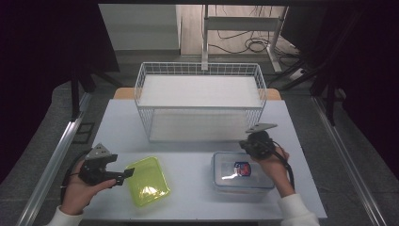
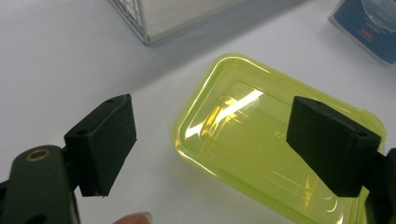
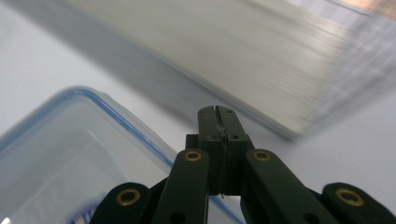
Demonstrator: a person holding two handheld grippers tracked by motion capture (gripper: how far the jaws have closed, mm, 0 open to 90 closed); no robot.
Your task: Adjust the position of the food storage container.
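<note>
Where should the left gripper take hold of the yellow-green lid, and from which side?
Probably its raised rim on the near-left corner, approached from the left. The yellow-green lid lies flat on the table, so only its edge offers a bite. The left gripper is already open beside that corner, one pad over bare table.

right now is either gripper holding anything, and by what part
Nothing is held. The left gripper is open, its jaws apart above the yellow-green lid. The right gripper is shut with nothing between its jaws, beside the clear container.
</note>
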